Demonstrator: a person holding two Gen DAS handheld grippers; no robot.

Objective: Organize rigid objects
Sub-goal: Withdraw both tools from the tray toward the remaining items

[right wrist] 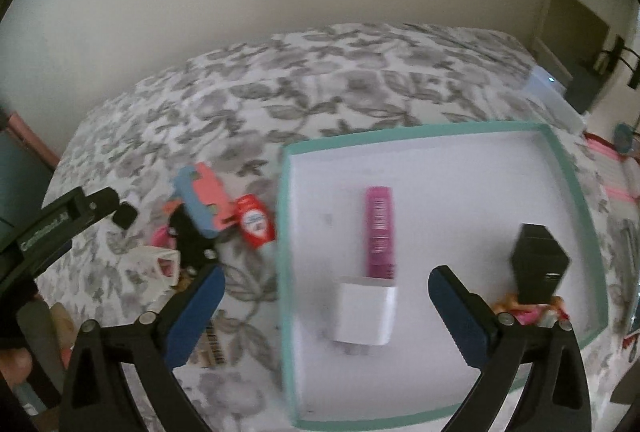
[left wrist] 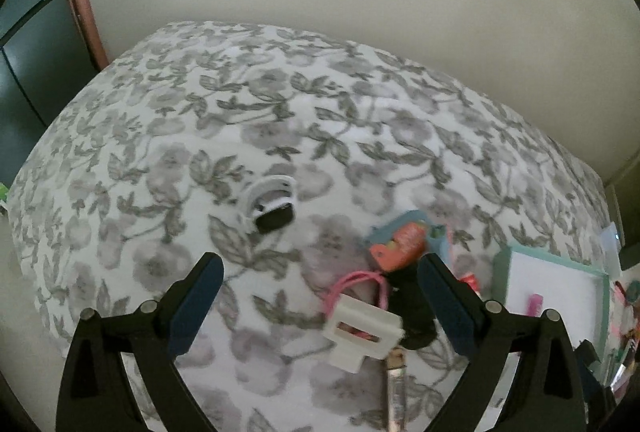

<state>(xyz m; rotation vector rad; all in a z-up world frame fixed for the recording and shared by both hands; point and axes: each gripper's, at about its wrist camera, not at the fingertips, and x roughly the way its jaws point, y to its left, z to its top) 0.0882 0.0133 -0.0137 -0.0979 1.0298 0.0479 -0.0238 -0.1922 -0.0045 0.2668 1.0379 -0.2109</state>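
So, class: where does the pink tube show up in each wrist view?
Left wrist: the pink tube lies at far right, inside the teal-rimmed box.
Right wrist: the tube lies mid-frame, in the same box.
Shared landmark: the red-and-blue card.

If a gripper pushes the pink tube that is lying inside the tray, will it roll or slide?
The pink tube looks round and lies flat on the smooth white floor of the teal-rimmed tray, so it would probably roll if pushed from the side. Pushed along its length, it likely slides. It seems small and light, so a gentle touch may move it.
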